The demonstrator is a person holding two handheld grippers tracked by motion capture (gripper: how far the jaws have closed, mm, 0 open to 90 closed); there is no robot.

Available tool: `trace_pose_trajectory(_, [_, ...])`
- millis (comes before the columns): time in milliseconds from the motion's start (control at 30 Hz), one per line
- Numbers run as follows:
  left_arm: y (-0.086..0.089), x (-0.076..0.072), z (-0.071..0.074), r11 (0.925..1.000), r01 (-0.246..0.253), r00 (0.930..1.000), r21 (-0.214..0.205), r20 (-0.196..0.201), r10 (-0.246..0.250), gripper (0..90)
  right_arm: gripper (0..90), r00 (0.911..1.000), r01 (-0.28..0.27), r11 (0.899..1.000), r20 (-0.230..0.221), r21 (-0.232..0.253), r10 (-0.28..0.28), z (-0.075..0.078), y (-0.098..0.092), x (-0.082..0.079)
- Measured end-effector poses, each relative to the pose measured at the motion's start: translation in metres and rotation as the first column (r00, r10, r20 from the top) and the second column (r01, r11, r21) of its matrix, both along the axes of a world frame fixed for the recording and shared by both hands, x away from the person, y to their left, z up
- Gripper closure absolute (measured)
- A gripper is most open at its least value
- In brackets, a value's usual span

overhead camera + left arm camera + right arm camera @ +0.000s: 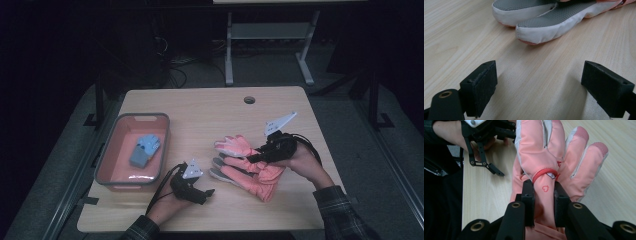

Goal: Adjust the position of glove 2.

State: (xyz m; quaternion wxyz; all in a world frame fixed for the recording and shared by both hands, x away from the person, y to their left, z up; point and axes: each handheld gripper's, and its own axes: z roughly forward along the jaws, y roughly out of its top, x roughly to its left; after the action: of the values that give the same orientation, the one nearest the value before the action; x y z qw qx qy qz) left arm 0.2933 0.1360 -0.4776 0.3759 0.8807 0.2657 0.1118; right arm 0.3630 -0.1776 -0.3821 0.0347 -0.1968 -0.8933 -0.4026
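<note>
Two pink gloves [247,165] lie on the table [210,110], one partly over the other. The right hand-held gripper [257,156] pinches the upper glove [541,157]: in the right gripper view its black pads press on either side of a narrow pink part marked with a small red heart, just below a red-edged band, and the glove's fingers fan out away from the jaws. The lower glove [584,162] spreads beyond and beside that hand-held gripper, its textured fingertips pointing away from it.

The left hand-held gripper [207,192] rests low over the table, near the gloves but apart from them, with its jaws spread wide and bare wood between them. Straight ahead of it, in the left gripper view, two grey and white glove fingertips [541,27] lie on the table, clear of its pads.

Off to the far side of the left hand-held gripper, away from the gloves, stands a pink bin [107,165] with a grey rim, and a blue glove [145,149] lies inside it.
</note>
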Motion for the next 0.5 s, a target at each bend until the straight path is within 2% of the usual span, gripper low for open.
trace_pose_trajectory(67, [0.0, 0.0, 0.0, 1.0, -0.002, 1.0, -0.002, 0.0, 0.002, 12.5, 75.9, 1.0, -0.003, 1.0, -0.002, 0.001, 0.003, -0.001, 0.002, -0.002])
trace_pose_trajectory(133, [0.0, 0.0, 0.0, 1.0, -0.001, 1.0, -0.001, 0.0, 0.001, 12.5, 75.9, 0.9999, -0.01, 1.0, -0.011, -0.011, 0.01, -0.002, 0.006, -0.004])
trace_pose_trajectory(167, [0.0, 0.0, 0.0, 1.0, -0.001, 1.0, -0.002, 0.0, 0.001, 12.5, 75.9, 0.9996, -0.027, 0.999, 0.005, -0.021, 0.027, -0.003, 0.007, -0.004])
trace_pose_trajectory(200, [0.0, 0.0, 0.0, 1.0, -0.001, 1.0, -0.001, 0.0, 0.001, 12.5, 75.7, 0.9996, -0.028, 0.999, -0.009, -0.025, 0.027, -0.003, 0.009, -0.005])
trace_pose_trajectory(300, [0.0, 0.0, 0.0, 1.0, -0.002, 1.0, -0.003, 0.0, 0.002, 12.5, 75.6, 0.9991, -0.043, 0.998, -0.007, -0.045, 0.042, -0.007, 0.015, -0.006])
trace_pose_trajectory(500, [0.0, 0.0, 0.0, 1.0, 0.001, 1.0, 0.003, 0.001, -0.001, 12.5, 75.0, 0.9993, -0.037, 0.996, -0.007, -0.077, 0.037, -0.014, 0.021, -0.004])
